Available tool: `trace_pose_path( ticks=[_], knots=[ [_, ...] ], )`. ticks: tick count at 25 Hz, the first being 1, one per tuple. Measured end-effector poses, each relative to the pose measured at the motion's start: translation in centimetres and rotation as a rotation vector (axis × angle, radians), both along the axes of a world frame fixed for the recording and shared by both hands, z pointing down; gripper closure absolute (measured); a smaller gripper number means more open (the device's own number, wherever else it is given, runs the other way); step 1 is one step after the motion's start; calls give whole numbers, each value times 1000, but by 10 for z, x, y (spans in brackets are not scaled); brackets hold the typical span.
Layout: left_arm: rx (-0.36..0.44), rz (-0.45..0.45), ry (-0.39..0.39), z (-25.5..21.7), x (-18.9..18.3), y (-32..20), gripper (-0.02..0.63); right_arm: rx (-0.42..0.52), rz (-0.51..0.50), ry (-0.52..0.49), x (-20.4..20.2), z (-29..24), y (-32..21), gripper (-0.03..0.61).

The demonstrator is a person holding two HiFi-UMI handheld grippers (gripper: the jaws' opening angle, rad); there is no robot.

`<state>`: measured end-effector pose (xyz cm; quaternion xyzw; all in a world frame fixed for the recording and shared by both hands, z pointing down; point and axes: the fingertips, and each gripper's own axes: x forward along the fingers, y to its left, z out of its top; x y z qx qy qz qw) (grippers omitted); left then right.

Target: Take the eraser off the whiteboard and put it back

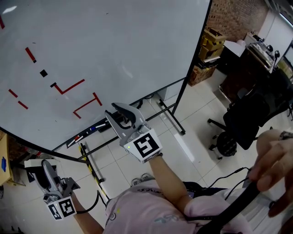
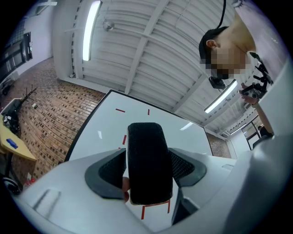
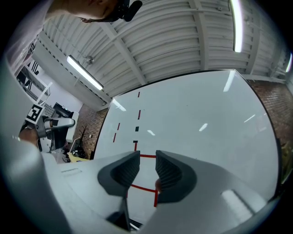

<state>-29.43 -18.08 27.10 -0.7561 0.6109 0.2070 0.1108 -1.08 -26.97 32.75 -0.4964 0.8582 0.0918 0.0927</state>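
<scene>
Markings: each gripper carries a cube of black-and-white square patterns, one on the right gripper's cube and one on the left gripper's cube. The shapes are coded blocks, not letters.
Board marks: the whiteboard carries red strips, some straight dashes and some bent into corner brackets, plus a small black square.
Eraser: the eraser stands lengthwise between the jaws of the left gripper. It juts past the jaw tips toward the board and is off the board's surface.
Left gripper: pinching the eraser, one ribbed dark pad pressed on each of its long sides.
Right gripper: the right gripper has its jaws slightly apart, and only the board's red bracket shows through the narrow gap.
Eraser from right gripper: in the head view it is well apart, down and to the left.
Board from grippers: ahead of both. The right gripper is just below its lower edge and the left gripper is lower and farther off.
Eraser make: black, a rounded oblong with a fine knobbly, felt-like face.
Gripper make: smooth pale grey shells, with dark pads cross-hatched like mesh.
Board make: glossy white in a thin black frame, on a black tubular stand.
Ledge: the ledge under the board, beside the right gripper, holds pens.
Surroundings: white floor tiles, a black office chair and a brick wall.
</scene>
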Motion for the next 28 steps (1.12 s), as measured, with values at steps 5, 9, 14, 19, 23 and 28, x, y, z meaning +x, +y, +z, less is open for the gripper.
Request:
trace_pose_path(
  ticks=[5,9,14,19,23,28],
  knots=[
    [0,7,10,0,-8,-5,324,5,0,14,-7,2,-4,479],
    [-3,23,8,0,-10,-8,324,-13,12,17,-11,6,-4,479],
    [17,79,13,-3,-6,-5,324,-28,33,-2,-10,10,7,479],
    [4,124,31,4,12,-1,324,-38,70,51,10,28,19,479],
    [-10,145,28,6,35,12,324,-29,73,46,28,21,33,479],
    [-38,130,53,11,68,38,324,-44,53,39,57,23,60,479]
  ],
)
